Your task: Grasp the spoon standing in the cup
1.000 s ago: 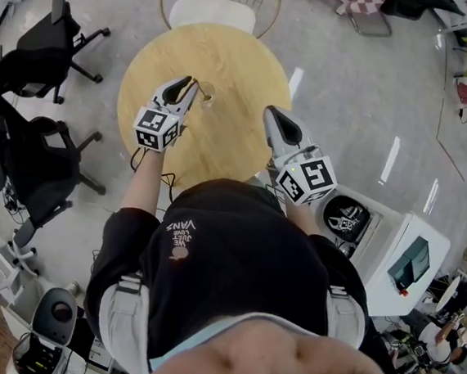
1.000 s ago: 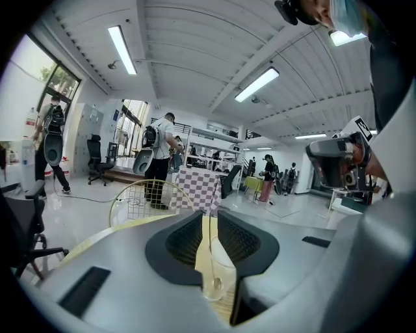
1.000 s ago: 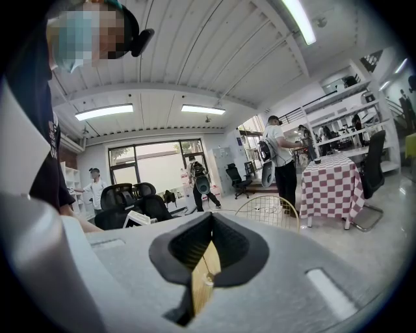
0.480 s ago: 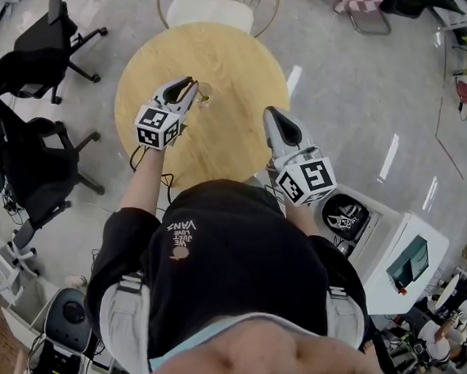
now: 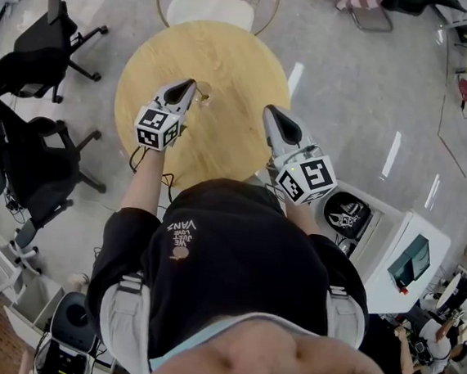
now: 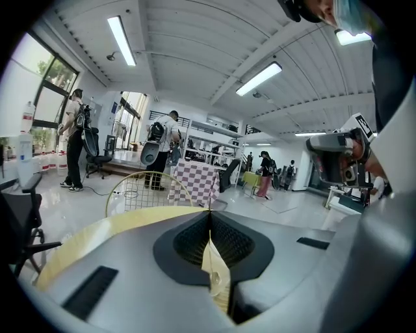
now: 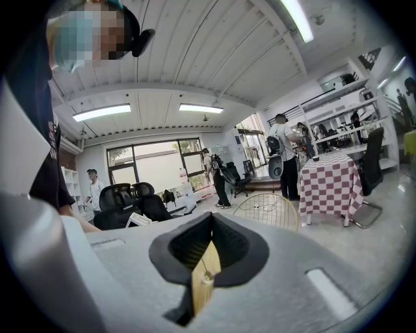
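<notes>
A small clear glass cup point(image 5: 203, 98) with a thin spoon in it stands on the round wooden table point(image 5: 229, 58), left of centre. My left gripper point(image 5: 187, 86) has its tips right beside the cup's left rim. In the left gripper view the jaws meet at the tips point(image 6: 209, 211), and the thin spoon handle point(image 6: 210, 242) runs up between them from the cup point(image 6: 214, 279) seen through the gap. My right gripper point(image 5: 268, 112) hovers over the table's right edge, shut and empty. Its own view shows the cup point(image 7: 207, 278) far off through the jaw gap.
A wire-backed chair with a white seat point(image 5: 211, 9) stands at the table's far side. Black office chairs point(image 5: 47, 37) are on the left. A white cabinet point(image 5: 396, 251) is on the right. People stand far off in the room point(image 6: 162, 146).
The left gripper's jaws, spread beside the cup in the earlier frames, have come together at the spoon. The right gripper has stayed in place.
</notes>
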### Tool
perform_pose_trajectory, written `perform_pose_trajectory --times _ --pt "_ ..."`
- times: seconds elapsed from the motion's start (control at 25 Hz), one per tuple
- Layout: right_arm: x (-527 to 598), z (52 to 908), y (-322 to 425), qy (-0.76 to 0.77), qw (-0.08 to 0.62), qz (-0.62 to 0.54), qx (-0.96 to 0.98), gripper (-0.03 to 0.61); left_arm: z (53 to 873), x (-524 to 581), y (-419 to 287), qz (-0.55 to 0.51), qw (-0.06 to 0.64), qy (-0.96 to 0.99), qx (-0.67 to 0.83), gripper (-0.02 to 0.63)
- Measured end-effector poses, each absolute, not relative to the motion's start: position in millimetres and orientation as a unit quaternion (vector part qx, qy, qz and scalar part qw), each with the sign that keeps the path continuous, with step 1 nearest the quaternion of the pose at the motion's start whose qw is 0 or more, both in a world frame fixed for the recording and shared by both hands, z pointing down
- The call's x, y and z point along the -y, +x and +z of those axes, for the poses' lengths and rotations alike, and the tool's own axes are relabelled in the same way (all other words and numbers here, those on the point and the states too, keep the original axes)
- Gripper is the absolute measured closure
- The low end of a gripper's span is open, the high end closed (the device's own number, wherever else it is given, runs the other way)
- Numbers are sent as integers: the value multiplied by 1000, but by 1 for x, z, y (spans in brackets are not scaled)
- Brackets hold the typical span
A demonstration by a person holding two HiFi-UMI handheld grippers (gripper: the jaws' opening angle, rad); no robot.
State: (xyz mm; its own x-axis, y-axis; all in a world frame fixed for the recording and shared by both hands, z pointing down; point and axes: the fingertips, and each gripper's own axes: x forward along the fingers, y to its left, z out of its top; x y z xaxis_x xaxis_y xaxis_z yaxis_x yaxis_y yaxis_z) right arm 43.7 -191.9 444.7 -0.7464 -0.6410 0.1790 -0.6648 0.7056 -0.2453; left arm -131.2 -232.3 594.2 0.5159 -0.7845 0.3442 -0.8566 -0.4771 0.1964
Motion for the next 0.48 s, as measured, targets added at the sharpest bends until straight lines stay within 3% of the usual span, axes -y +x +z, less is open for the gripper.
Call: perform_pose_trajectory --times 0.48 --pt "189 445 46 355 39 148 922 580 589 233 -132 96 174 854 481 600"
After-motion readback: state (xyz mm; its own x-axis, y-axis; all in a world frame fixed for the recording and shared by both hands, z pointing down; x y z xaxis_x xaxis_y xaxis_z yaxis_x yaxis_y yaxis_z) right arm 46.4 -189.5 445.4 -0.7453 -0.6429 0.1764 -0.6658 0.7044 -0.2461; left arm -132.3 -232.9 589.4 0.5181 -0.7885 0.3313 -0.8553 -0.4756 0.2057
